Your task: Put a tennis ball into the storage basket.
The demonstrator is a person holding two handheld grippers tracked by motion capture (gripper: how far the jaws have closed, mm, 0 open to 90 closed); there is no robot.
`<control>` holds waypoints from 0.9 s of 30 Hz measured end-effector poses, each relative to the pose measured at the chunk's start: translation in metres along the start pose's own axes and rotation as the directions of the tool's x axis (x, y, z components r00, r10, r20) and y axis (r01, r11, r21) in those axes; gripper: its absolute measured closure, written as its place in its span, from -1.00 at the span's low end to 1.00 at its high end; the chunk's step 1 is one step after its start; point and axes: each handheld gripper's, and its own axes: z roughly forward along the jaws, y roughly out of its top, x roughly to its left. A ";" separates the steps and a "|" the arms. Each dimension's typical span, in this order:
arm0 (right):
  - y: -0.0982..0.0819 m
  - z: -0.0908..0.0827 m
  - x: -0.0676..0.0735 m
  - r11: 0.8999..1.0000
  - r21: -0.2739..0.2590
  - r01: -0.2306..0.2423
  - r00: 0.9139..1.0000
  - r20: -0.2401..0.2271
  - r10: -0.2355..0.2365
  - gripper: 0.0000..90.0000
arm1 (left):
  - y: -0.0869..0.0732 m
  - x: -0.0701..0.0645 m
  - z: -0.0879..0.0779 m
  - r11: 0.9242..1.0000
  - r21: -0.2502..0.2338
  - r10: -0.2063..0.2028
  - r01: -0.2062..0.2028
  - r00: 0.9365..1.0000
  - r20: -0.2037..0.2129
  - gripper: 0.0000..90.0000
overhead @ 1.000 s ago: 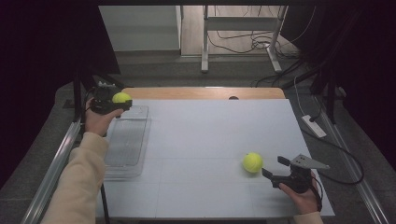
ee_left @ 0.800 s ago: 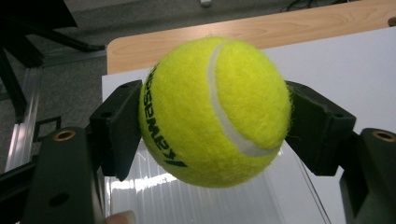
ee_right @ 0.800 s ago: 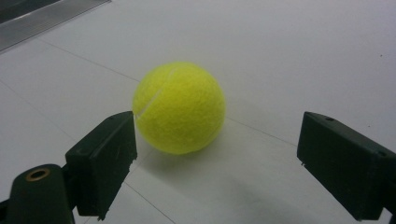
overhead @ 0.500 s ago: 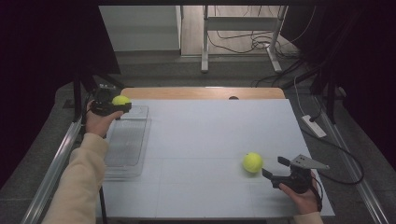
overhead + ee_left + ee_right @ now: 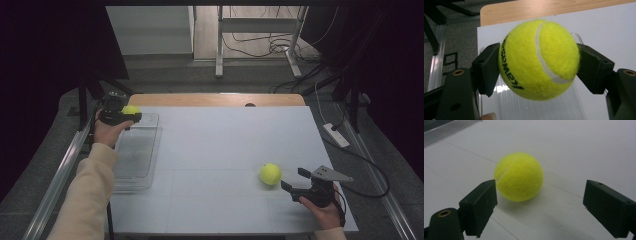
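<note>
My left gripper (image 5: 131, 114) is shut on a yellow tennis ball (image 5: 130, 110) and holds it over the far end of a clear plastic tray (image 5: 135, 155) at the table's left. In the left gripper view both black pads press the sides of that tennis ball (image 5: 539, 60), with the tray's ribbed floor (image 5: 541, 108) beneath. A second yellow tennis ball (image 5: 270, 174) rests on the white table at the near right. My right gripper (image 5: 292, 179) stands open just right of it. In the right gripper view this ball (image 5: 519, 177) lies a little beyond the wide-apart jaws.
The white table top (image 5: 225, 145) has a wooden strip (image 5: 215, 100) along its far edge. A metal rail (image 5: 60, 170) runs down the left side. A white power strip (image 5: 336, 135) and cables lie on the floor to the right, with a metal stand (image 5: 220, 40) beyond.
My left gripper has dipped slightly with its ball over the tray's far end. The right gripper and the second ball have stayed put.
</note>
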 end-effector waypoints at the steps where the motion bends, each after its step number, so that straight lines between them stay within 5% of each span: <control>1: 0.000 0.000 0.000 1.000 0.000 0.000 1.000 0.000 0.000 -0.73 | 0.000 0.000 0.001 1.000 -0.001 -0.002 0.002 1.000 -0.002 -0.40; 27: -0.001 0.002 0.000 1.000 0.007 0.004 1.000 -0.001 -0.004 -0.73 | -0.010 0.004 0.023 0.997 0.083 0.005 -0.002 0.999 -0.040 -0.41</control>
